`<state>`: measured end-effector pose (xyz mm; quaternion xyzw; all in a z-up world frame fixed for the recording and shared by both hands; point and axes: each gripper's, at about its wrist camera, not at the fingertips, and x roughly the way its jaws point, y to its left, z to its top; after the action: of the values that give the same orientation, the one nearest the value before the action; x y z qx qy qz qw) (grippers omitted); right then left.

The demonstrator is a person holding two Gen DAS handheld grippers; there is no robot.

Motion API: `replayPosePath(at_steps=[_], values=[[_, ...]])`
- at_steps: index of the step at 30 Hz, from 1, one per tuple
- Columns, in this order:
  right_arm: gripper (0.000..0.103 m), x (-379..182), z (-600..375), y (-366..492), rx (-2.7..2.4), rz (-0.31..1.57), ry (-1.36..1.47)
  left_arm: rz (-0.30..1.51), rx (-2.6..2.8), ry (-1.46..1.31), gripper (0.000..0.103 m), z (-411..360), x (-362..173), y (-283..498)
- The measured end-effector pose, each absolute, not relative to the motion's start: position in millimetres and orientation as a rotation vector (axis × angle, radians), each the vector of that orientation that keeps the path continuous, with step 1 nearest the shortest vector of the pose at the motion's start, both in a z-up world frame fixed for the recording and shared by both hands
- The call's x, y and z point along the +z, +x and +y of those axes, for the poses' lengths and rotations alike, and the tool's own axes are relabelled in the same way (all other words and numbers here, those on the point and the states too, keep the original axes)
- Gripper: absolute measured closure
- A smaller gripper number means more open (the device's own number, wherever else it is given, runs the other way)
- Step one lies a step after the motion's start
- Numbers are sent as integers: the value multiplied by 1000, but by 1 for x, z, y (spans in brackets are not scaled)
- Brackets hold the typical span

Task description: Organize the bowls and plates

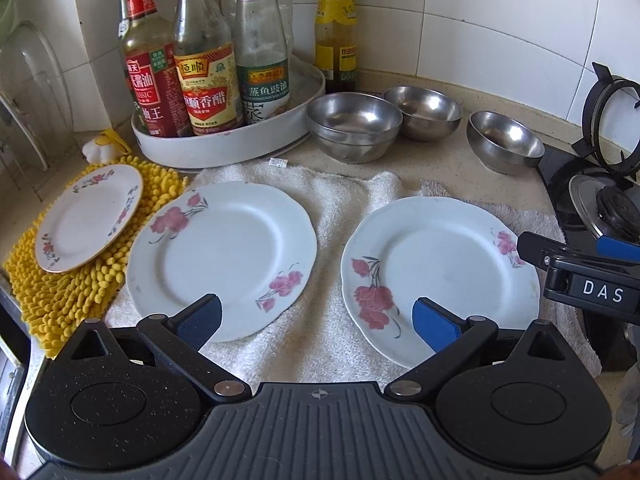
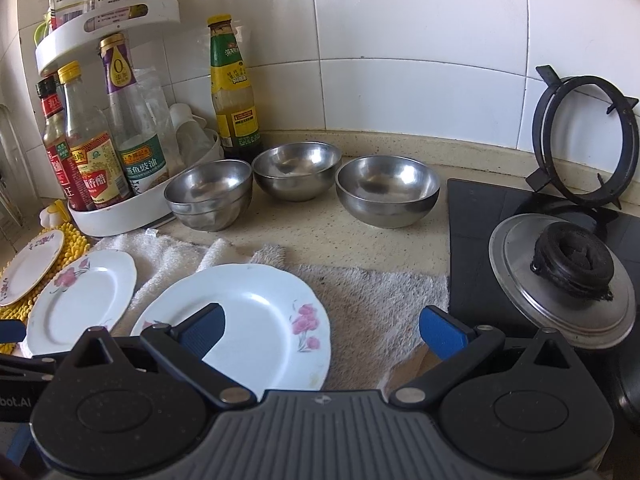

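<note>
The black left gripper (image 1: pixel 318 318) with blue-padded fingers (image 1: pixel 434 322) is held level with its jaws spread wide and nothing gripped, and the matching black right gripper (image 2: pixel 322 330) is likewise seen wide apart and empty.

Left wrist view: sat on my left hand-held gripper (image 1: pixel 318 318), looked forward and down from close above the table (image 1: pixel 436 160), facing the tiled wall. Right wrist view: sat on my right hand-held gripper (image 2: pixel 322 330), same heading, placed further right, nearer the stove (image 2: pixel 480 216). Shared by both: two flowered plates (image 1: pixel 222 260) (image 2: pixel 82 294) (image 1: pixel 440 276) (image 2: pixel 256 316), three steel bowls (image 1: pixel 354 124) (image 2: pixel 208 192), the bottle tray (image 1: pixel 228 148) (image 2: pixel 120 216), and the white towel (image 1: pixel 340 196) (image 2: pixel 372 304).
</note>
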<state>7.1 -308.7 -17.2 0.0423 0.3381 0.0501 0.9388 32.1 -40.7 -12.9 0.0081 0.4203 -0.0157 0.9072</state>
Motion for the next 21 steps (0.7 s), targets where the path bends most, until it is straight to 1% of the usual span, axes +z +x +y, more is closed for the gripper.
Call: replayPosePath(at_steps=[21], values=[[0,-38,-336,42,186,757,85,954,11,2,1,-81,-26,54]])
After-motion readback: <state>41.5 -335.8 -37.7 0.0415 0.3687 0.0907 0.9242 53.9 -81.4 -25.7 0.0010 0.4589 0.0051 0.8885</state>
